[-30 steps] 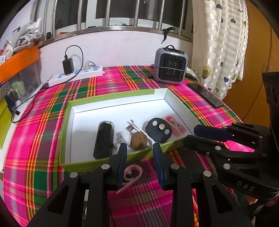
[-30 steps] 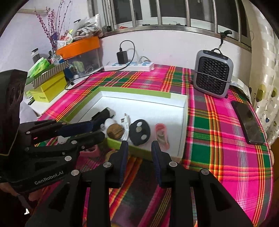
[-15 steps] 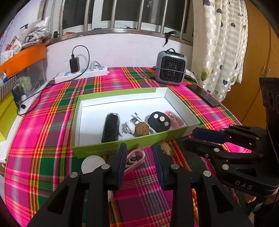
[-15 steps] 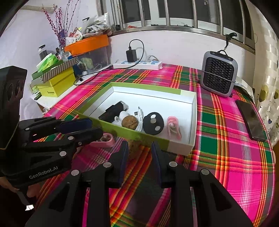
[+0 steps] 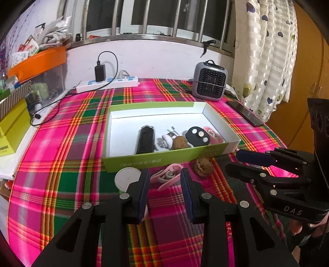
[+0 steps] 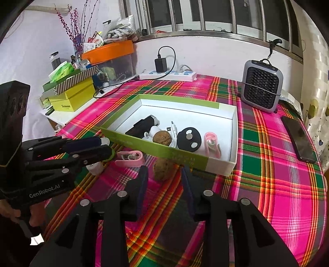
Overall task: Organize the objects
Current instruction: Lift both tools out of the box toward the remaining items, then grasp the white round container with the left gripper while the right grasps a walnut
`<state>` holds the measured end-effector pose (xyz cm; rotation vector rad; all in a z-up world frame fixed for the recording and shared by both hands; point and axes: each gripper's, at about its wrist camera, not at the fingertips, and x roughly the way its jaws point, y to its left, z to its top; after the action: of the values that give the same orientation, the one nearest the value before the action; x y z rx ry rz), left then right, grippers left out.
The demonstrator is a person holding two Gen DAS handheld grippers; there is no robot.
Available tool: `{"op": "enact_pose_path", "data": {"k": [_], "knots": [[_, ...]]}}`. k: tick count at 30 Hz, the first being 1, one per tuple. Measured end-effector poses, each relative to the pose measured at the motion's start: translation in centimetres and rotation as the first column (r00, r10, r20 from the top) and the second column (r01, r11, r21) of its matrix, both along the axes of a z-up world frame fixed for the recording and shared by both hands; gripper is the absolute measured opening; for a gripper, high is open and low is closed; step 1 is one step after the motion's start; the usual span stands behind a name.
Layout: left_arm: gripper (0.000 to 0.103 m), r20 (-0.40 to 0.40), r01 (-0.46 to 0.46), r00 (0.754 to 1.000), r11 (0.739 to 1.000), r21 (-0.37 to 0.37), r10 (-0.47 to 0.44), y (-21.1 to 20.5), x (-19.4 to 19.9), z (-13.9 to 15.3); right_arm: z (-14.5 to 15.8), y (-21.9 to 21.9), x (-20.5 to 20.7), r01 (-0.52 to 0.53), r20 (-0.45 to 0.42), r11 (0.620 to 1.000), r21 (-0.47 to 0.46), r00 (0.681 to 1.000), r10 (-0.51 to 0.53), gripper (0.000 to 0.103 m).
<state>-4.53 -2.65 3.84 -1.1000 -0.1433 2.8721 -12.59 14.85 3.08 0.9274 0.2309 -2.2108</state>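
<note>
Surface: plaid cloth (image 5: 61, 164), pink and green, under a barred window (image 5: 164, 18).
Room: heater (image 6: 262, 86) and power strip (image 5: 107, 82) by the wall.
Box (image 6: 164, 152): green, white inside, holding a black case (image 5: 146, 139), a walnut and a pink clip.
Loose walnut (image 6: 163, 168): on the cloth against the box front.
Loose pink clip (image 5: 168, 177): long axis lies diagonally, beside the walnut.
My left claw (image 5: 163, 185): parted, empty.
My right claw (image 6: 164, 182): parted, empty, walnut just ahead.
Writing: "DAS", "GenRobot.AI" on the claws.
</note>
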Motion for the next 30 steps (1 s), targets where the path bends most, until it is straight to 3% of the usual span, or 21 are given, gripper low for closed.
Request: {"op": "enact_pose_path", "data": {"k": [30], "knots": [[0.033,0.034,-0.026,0.999,1.0,0.002,0.026,-2.5,2.0,-2.2,-1.7,-1.7,-0.2,-0.051,0.047,0.998,0.02,0.998,0.05,0.038]]}}
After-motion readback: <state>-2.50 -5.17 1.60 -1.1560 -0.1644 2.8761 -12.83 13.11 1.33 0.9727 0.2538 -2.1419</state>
